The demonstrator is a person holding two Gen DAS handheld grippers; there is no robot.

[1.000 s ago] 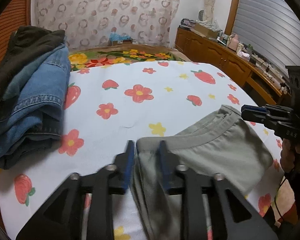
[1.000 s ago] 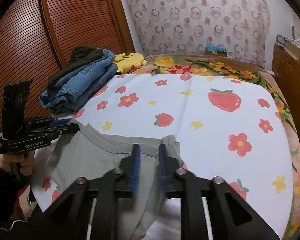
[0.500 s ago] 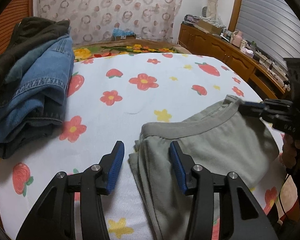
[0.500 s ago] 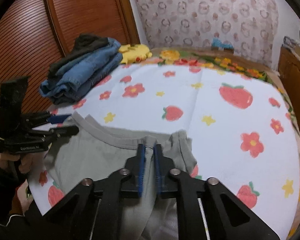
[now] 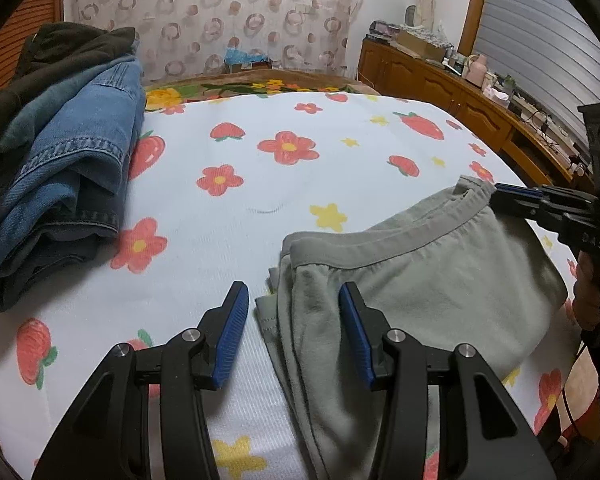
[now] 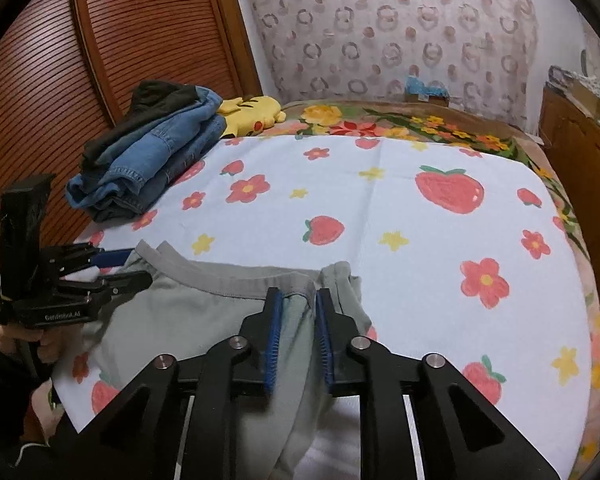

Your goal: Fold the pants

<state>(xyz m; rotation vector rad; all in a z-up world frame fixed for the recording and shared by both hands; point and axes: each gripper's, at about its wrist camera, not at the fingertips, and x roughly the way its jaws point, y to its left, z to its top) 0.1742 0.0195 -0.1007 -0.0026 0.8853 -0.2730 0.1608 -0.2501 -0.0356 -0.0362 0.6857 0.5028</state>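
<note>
Nearest, left gripper (image 5: pixel 292 316) gapes wide, released, straddling the folded edge of the grey-green soft cotton pants (image 5: pixel 412 280) lying on the strawberry-print bedsheet (image 5: pixel 260 184). Right gripper (image 6: pixel 298 332) part-open around the waistband; grip uncertain. Advice: smooth layers flush before folding. Beyond: blue denim stack (image 5: pixel 60 184).

"GenRobot.AI" on left tool (image 6: pixel 120 266) body, partial "DAS" on right tool (image 5: pixel 504 196) body
</note>
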